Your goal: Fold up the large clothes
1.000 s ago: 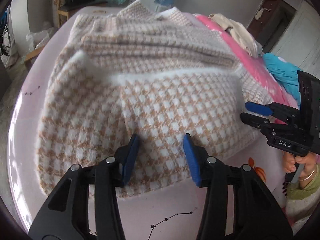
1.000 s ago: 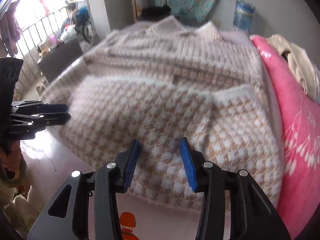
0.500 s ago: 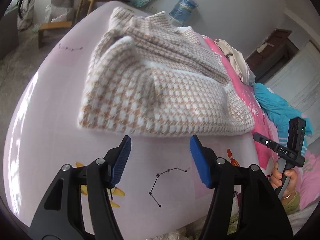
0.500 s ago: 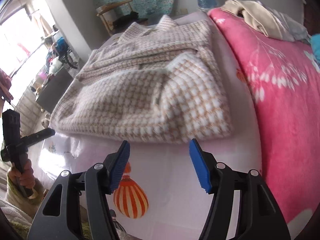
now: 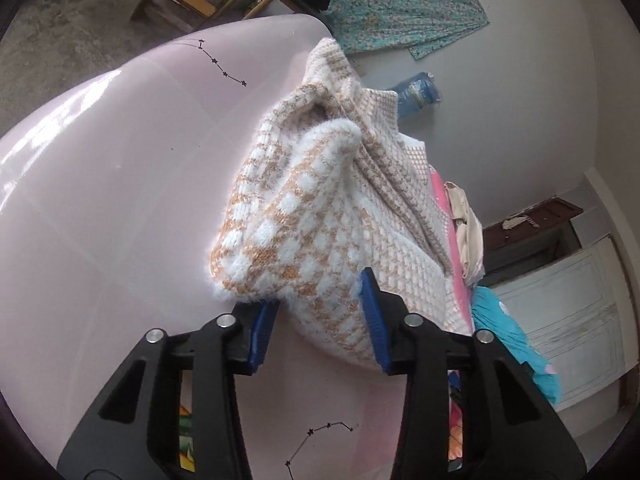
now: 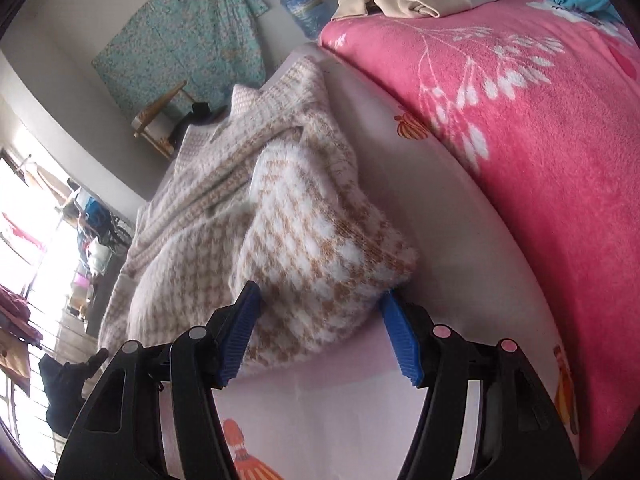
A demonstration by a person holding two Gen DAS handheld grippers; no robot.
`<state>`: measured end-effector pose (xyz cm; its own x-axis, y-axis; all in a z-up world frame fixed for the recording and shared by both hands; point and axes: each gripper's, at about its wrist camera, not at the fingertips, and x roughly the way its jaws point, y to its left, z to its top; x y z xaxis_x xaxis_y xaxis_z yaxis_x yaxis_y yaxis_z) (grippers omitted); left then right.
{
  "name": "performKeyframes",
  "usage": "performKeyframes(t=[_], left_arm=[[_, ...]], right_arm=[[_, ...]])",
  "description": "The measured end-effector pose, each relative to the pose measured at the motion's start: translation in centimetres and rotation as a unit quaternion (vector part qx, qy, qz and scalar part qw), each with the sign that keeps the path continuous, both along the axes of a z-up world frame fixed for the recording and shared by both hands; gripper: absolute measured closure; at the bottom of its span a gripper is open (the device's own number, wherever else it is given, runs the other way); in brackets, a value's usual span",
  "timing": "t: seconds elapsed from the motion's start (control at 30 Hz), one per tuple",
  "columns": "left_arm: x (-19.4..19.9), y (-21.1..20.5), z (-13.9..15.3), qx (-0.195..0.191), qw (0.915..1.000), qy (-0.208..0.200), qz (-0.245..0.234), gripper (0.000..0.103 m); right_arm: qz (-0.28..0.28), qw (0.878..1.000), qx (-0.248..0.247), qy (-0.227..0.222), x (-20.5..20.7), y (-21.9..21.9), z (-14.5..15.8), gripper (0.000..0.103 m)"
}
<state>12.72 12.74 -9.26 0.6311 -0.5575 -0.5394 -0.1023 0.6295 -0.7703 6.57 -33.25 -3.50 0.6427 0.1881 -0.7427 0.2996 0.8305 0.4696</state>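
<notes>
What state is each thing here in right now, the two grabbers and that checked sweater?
Checked sweater: folded into a bundle on the pink sheet.
Left gripper: jaws closing, sweater's near edge between them.
Right gripper: jaws closing around the sweater's corner.
Pink blanket: spread flat beside the sweater.

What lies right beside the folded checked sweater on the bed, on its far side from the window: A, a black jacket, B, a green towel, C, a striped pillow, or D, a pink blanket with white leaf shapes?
D: in the right wrist view, a pink blanket with white leaf shapes lies next to the sweater on the sheet.
</notes>
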Motion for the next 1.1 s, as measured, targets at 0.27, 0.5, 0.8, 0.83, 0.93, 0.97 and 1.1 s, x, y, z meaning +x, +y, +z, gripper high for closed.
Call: performKeyframes(t=[0.27, 0.5, 0.8, 0.83, 0.93, 0.97, 1.1], left_arm=[[-0.9, -3.8, 4.1, 0.213, 0.9757, -0.052, 0.0, 0.094], [-4.0, -3.7, 9.4, 0.233, 0.9657, -0.114, -0.016, 0.096], [-8.5, -0.5, 8.8, 0.198, 0.9767, -0.062, -0.055, 0.09], [-8.6, 0.3, 7.4, 0.187, 0.9801, -0.035, -0.056, 0.086], [-8.6, 3.3, 3.0, 0.165, 0.9841, 0.058, -0.031, 0.074], [-8.8, 4.5, 2.3, 0.163, 0.9839, 0.073, -0.014, 0.071], [-9.7, 8.4, 3.2, 0.157, 0.985, 0.058, 0.041, 0.07]], right_arm=[[0.002, 0.998, -0.064, -0.024, 0.6, 1.9, 2.3, 0.089], [0.024, 0.99, -0.12, -0.075, -1.3, 2.9, 7.8, 0.095], [0.055, 0.995, -0.073, -0.048, -6.6, 2.1, 8.5, 0.092], [0.066, 0.996, -0.053, -0.02, -6.7, 1.8, 7.2, 0.091], [0.077, 0.994, -0.008, 0.075, -6.8, 0.0, 3.2, 0.067], [0.071, 0.992, -0.005, 0.101, -6.9, -0.9, 2.6, 0.061], [0.042, 0.994, -0.032, 0.093, -8.3, -4.0, 5.2, 0.05]])
